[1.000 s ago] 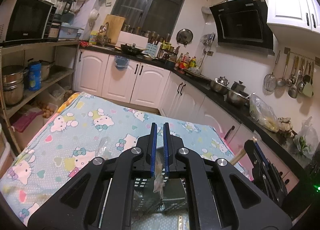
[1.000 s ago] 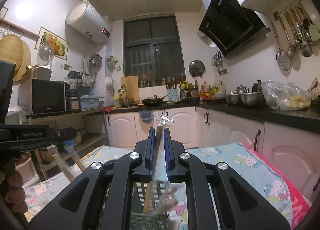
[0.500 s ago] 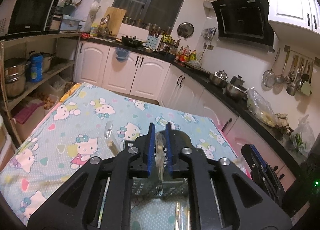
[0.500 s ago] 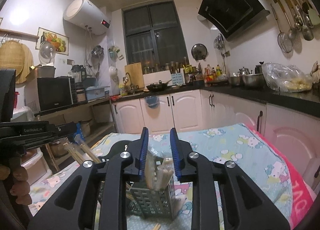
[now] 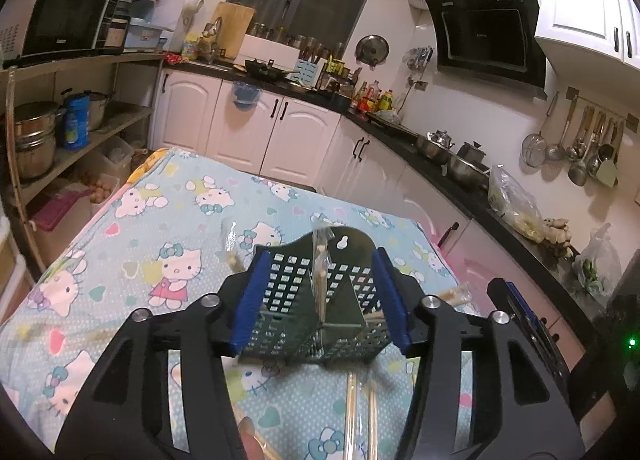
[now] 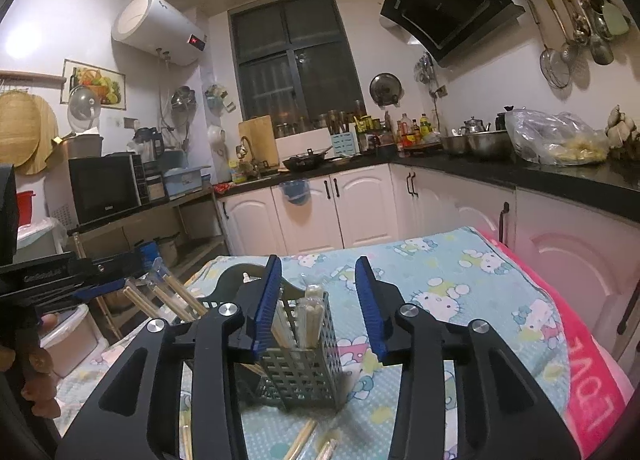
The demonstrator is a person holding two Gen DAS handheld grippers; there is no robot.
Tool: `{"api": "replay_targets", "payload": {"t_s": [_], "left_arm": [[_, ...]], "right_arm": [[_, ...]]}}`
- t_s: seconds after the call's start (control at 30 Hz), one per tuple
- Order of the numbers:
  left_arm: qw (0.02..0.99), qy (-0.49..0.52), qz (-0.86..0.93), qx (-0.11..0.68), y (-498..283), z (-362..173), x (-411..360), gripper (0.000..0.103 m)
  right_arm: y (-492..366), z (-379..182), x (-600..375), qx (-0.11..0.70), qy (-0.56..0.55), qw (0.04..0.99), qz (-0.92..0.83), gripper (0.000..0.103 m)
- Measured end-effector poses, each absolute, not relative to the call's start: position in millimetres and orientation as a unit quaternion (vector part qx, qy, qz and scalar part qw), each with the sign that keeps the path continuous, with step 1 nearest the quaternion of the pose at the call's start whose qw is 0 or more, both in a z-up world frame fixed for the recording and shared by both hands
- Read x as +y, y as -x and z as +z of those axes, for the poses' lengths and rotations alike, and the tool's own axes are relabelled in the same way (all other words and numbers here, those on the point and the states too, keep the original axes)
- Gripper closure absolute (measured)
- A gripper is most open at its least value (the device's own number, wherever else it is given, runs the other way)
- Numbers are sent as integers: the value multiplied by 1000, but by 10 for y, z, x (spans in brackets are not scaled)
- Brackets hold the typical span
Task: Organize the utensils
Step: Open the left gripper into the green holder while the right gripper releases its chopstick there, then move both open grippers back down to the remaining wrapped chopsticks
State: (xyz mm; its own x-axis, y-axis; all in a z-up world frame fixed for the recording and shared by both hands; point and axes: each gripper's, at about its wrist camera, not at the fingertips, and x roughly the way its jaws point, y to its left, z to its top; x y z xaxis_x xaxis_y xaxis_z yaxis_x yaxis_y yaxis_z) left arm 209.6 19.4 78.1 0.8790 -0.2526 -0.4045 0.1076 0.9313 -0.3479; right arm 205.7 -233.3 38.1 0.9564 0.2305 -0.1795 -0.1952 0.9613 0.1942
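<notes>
On the patterned worktop stands the perforated utensil caddy, wrapped chopsticks upright inside. Both the left hand-held gripper and right hand-held gripper have just been opening, nothing pinched; best to back away straight, without snagging the sticks.

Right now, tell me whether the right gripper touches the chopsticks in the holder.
Apart. The right wrist view shows the right gripper open, clear space between each pad and the wrapped chopsticks standing in the holder.

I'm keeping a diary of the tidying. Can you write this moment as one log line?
left gripper: jaws just opened, empty | right gripper: jaws just opened, empty | wrapped chopsticks: standing in holder | more chopsticks: on tablecloth
</notes>
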Motion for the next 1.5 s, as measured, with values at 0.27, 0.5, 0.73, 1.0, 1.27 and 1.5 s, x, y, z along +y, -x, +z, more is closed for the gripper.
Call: {"api": "replay_targets", "payload": {"t_s": [0.27,0.5,0.73,1.0,1.27,1.5], "left_arm": [[955,166,-97,228,-1940,768,222,39],[953,169,-101,228,-1811,754,240,21],[952,175,-91,232,-1744,695,329,13],[949,179,-78,249,-1687,568,429,12],[942,182,-70,272,-1668,409,515,12],[938,183,-61,288,-1631,285,559,12]], "right_arm": [[-1924,412,-2374,104,-90,984,109,57],[-1765,399,-2437,112,-97,983,109,52],[-1664,368,-2466,131,-97,981,109,48],[-1573,288,-2430,153,-89,978,113,46],[-1524,203,-2351,180,-76,973,126,45],[-1495,106,-2293,199,-67,968,136,45]]}}
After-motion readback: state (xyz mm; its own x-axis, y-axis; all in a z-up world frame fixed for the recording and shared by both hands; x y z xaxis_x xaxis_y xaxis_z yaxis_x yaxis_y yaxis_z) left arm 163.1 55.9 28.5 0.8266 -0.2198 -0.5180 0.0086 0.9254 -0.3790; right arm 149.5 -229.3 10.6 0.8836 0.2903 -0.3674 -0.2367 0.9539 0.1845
